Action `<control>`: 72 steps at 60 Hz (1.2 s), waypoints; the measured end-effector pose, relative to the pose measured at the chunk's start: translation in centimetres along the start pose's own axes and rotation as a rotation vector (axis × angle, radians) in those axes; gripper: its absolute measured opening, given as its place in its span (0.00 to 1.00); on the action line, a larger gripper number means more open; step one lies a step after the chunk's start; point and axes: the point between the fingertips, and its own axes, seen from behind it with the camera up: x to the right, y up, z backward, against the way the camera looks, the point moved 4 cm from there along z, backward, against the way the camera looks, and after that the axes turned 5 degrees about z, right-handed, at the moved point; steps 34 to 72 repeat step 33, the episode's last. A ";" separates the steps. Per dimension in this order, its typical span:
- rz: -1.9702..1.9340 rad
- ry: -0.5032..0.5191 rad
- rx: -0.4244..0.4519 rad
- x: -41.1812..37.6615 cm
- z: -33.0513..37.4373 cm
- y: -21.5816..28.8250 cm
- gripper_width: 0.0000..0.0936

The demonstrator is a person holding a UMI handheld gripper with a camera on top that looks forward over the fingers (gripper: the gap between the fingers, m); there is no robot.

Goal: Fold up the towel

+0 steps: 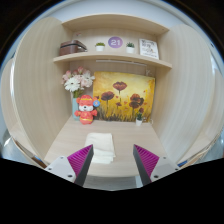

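The towel (105, 151), a pale, soft, flat fold of cloth, lies on the light wooden bench (62, 140) just ahead of your tool (115, 160) and partly between its fingers. Your tool is open, its ribbed magenta pads (80, 158) well apart and gripping nothing. Beyond sit a rounded red toy (87, 108), a white bouquet (77, 82) and a flower painting (126, 99), under a wooden shelf (110, 59).

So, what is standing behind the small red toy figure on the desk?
Behind the red toy figure stand a vase of flowers and a flower painting against the wall. The vase's bottom is covered by the figure. The gripper is open.
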 end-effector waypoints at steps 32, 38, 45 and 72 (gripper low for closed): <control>-0.011 -0.017 -0.018 1.2 5.9 -3.7 0.86; -0.011 -0.016 -0.017 1.2 6.0 -3.7 0.86; -0.011 -0.016 -0.017 1.2 6.0 -3.7 0.86; -0.011 -0.016 -0.017 1.2 6.0 -3.7 0.86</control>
